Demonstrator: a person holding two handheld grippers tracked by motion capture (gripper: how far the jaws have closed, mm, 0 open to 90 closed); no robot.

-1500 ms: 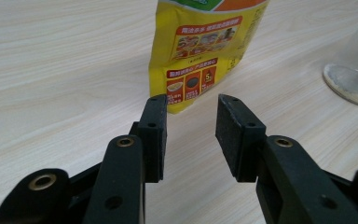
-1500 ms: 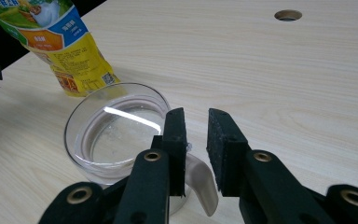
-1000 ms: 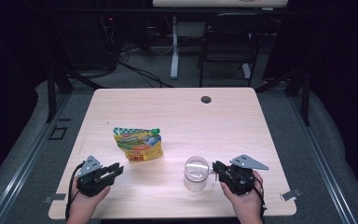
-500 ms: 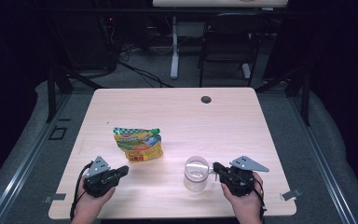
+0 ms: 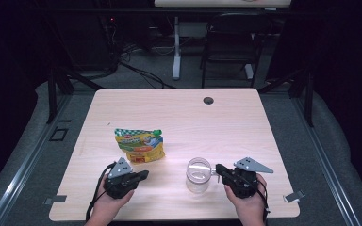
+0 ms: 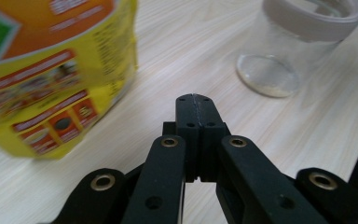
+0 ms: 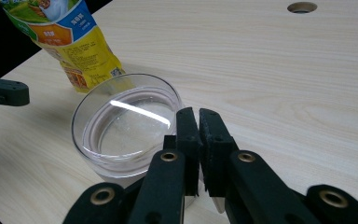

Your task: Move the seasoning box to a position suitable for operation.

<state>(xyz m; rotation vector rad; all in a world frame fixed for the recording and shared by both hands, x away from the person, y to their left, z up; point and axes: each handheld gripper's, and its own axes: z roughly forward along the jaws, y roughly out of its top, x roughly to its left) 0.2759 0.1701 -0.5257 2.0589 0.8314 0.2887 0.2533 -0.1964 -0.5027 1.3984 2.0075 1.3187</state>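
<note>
A yellow snack pouch (image 5: 139,146) with a green top lies flat left of the table's middle. An open, empty clear glass jar (image 5: 198,175) stands near the front edge. My left gripper (image 5: 143,175) is shut and empty, with its tips just in front of the pouch's (image 6: 51,70) near edge and pointing toward the jar (image 6: 303,42). My right gripper (image 5: 218,169) rests beside the jar's right rim. Its jaws (image 7: 198,116) are pressed together with a hairline gap and nothing visibly between them. The jar (image 7: 126,123) and the pouch (image 7: 74,42) lie beyond.
The pale wooden table (image 5: 245,127) has a round cable hole (image 5: 208,100) at the back middle. A chair (image 5: 231,47) and desk legs stand on the dark floor behind. Each gripper is held by a hand at the table's front edge.
My left gripper has moved right along the front edge, ending just in front of the pouch. The right gripper, the jar and the pouch have stayed in place.
</note>
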